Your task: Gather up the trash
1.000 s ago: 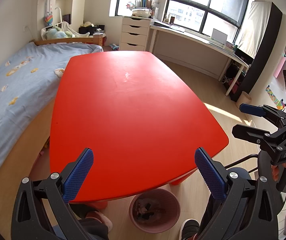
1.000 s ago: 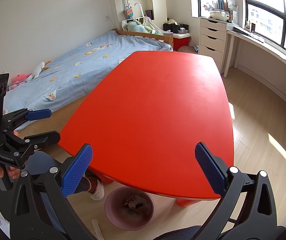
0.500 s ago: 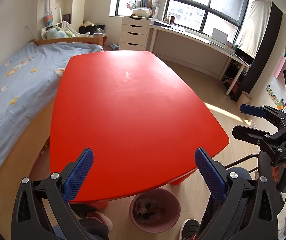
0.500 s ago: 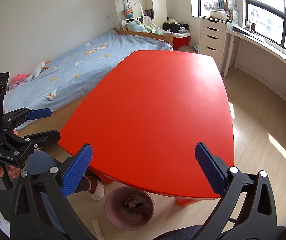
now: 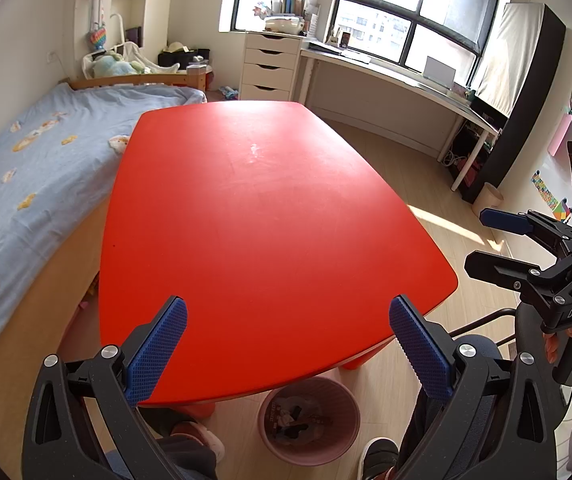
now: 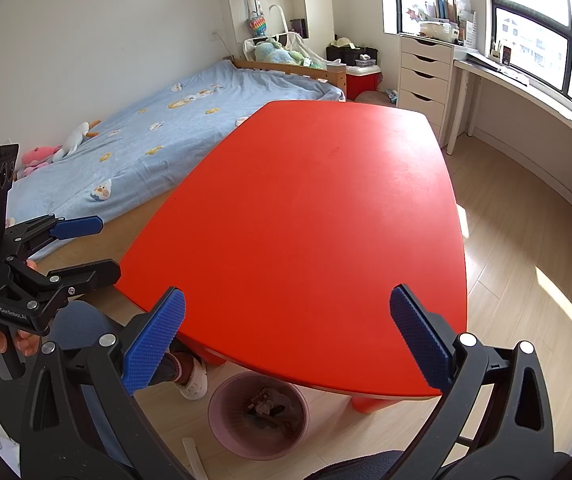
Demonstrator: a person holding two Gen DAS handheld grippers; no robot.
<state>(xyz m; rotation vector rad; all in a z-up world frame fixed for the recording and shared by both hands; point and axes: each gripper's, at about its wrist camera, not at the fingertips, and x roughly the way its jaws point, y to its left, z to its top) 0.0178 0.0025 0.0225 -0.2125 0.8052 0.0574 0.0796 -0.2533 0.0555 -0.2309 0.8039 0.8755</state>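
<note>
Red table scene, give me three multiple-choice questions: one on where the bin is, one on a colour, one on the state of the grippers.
1. Where is the bin?
A. on the table
B. on the floor by the table's near edge
C. on the bed

2. What colour are the pads on the fingers?
A. blue
B. green
C. white

3. What state is the left gripper in?
A. shut on trash
B. shut, holding nothing
C. open, holding nothing

Answers: 1 B, it stands on the floor partly under the table; 2 A, both views show blue; 3 C, wide gap, like the right gripper.
</note>
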